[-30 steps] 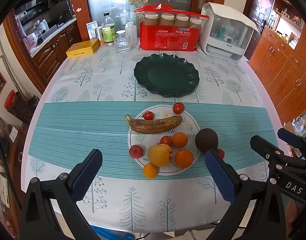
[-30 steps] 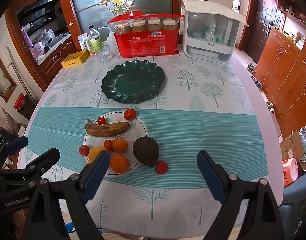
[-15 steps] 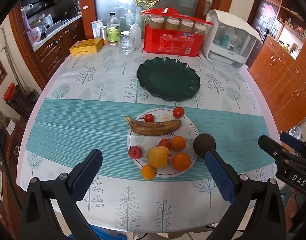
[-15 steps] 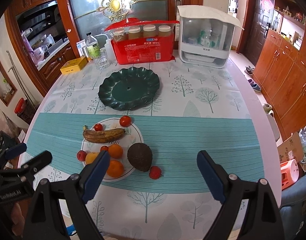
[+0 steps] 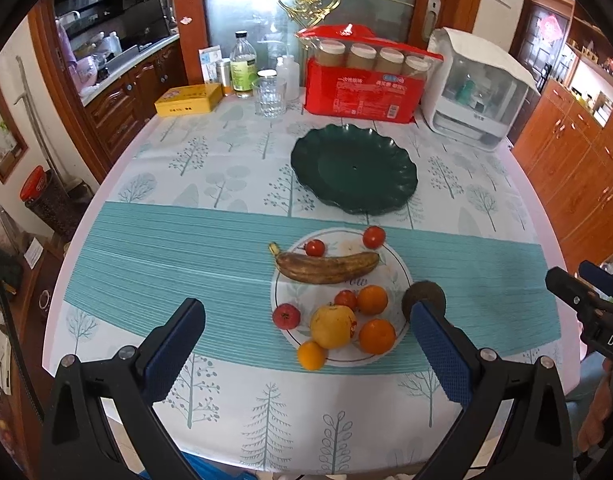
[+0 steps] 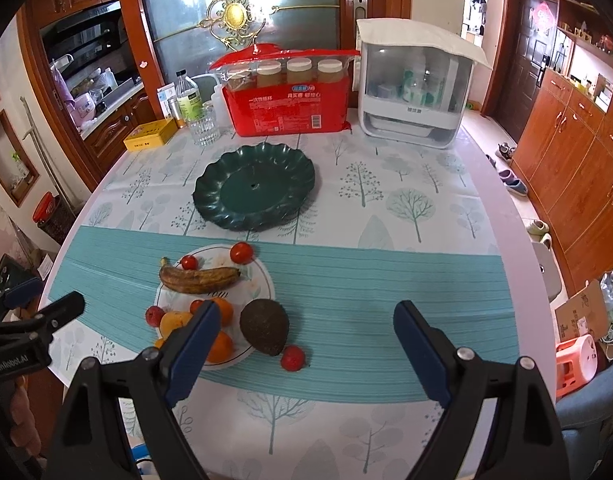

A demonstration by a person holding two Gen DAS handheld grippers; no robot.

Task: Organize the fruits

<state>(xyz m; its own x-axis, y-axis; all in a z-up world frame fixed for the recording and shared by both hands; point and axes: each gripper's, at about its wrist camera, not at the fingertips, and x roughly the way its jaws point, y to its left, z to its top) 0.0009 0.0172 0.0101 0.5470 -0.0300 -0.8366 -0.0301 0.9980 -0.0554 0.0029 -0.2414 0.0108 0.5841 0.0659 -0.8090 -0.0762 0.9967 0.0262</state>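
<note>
Both the left gripper (image 5: pixel 306 344) and right gripper (image 6: pixel 306 344) hang above the bench's (image 6: pixel 386 216) near edge, jaws wide apart and empty. The fruit crowds the white plate (image 6: pixel 262 280): a banana (image 6: pixel 198 279) at 12 o'clock, oranges (image 5: pixel 372 300) at 5. The avocado (image 6: pixel 264 332) touches the rim at 3 o'clock; the green dish (image 6: pixel 254 186) beyond holds nothing. Risk, as I judge it: closing on 1 packed orange could nudge its neighbours off the plate and set them rolling.

Glossy green plate (image 6: pixel 254 192), textured finger pads (image 5: pixel 442 356)

"DAS" on right hand-held gripper (image 5: pixel 598 308)
</note>
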